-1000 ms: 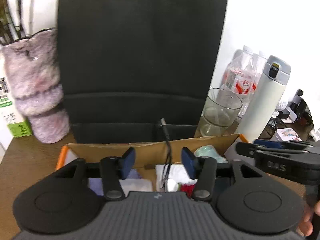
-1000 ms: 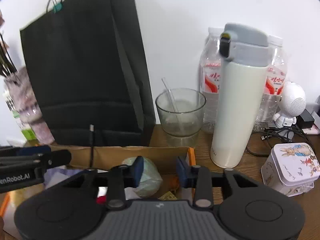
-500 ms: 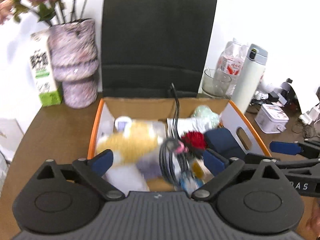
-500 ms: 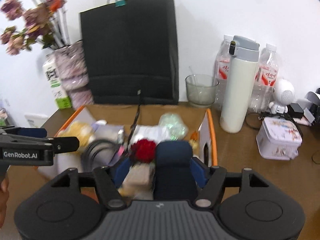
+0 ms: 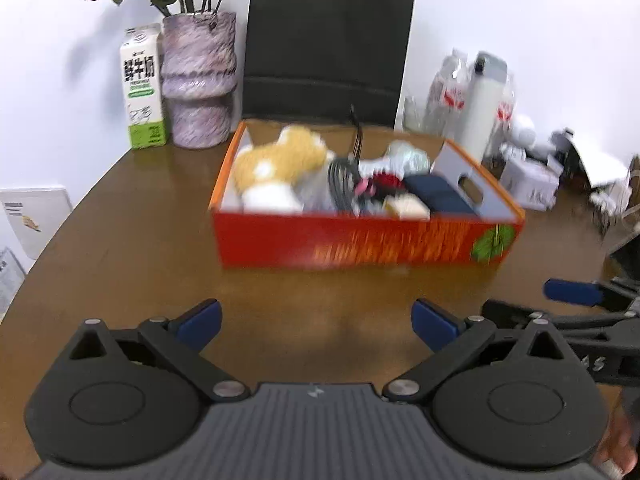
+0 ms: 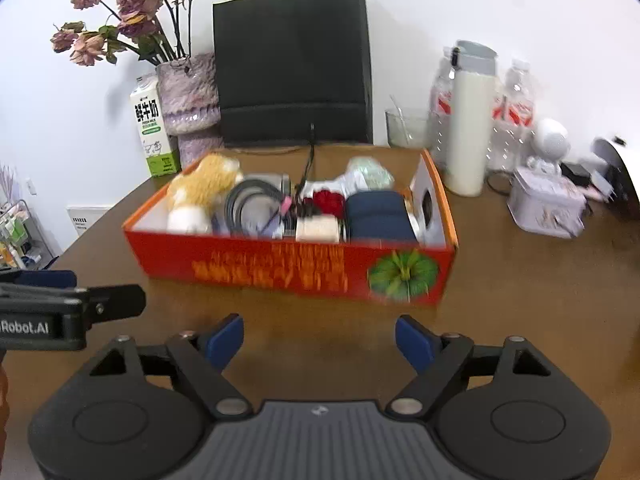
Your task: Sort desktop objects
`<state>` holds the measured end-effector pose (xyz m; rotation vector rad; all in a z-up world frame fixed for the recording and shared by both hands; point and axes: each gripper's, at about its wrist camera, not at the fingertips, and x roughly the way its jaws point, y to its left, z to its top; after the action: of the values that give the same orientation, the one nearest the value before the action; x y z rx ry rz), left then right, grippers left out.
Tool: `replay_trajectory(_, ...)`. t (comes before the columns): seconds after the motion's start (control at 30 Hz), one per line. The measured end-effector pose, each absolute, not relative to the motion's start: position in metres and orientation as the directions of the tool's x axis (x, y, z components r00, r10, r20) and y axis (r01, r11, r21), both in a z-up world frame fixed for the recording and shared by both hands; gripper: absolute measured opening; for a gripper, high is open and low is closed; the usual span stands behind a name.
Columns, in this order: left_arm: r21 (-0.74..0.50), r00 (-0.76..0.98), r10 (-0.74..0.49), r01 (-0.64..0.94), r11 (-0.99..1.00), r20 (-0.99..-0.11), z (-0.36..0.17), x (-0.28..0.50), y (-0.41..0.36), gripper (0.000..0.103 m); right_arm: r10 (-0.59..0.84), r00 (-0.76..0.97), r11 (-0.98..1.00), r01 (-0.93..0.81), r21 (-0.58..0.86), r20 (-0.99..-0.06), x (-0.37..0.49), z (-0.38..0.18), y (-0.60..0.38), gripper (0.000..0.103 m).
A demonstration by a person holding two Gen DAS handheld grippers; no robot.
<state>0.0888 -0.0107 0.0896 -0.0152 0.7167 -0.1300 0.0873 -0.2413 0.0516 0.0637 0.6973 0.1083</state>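
Left wrist view shows the orange box (image 5: 360,240) mid-table, a handy landmark: left of it stand the milk carton (image 5: 143,88) and vase (image 5: 198,80), behind it the black bag (image 5: 328,40), to its right the white flask (image 5: 482,104). Inside sit a plush toy (image 5: 276,164), coiled cable (image 5: 340,184) and navy pouch (image 5: 436,196), seemingly gathered there as sorted. The left gripper (image 5: 316,322) and right gripper (image 6: 320,340) sit well short of the box's front wall, jaws having just been opening, now spread wide with nothing between them.
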Motion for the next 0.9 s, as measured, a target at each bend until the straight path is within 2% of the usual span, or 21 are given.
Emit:
replay_trajectory(0.3,-0.008,0.769,-0.076,0.092,0.996,-0.635,0.056,0.018,-0.001,0.103,0.101,0.780,0.993,-0.041,0.110,-0.618,0.011,0.019,-0.244,0.089)
replay_trajectory(0.47,-0.040,0.772,-0.081,0.072,0.997,-0.630,0.048,-0.012,0.002,0.103,0.079,0.776,0.997,-0.061,0.050,-0.625,-0.025,0.004,-0.234,0.090)
replay_trajectory(0.63,0.019,0.772,-0.082,0.121,0.992,-0.630,0.045,-0.029,-0.008,0.103,0.065,0.786,0.998,-0.062,0.027,-0.615,-0.046,0.003,-0.231,0.094)
replay_trajectory(0.9,0.007,0.755,-0.071,0.100,0.995,-0.651,0.033,-0.025,-0.006,0.103,0.069,0.782,0.998,-0.050,0.048,-0.620,-0.047,-0.002,-0.235,0.094)
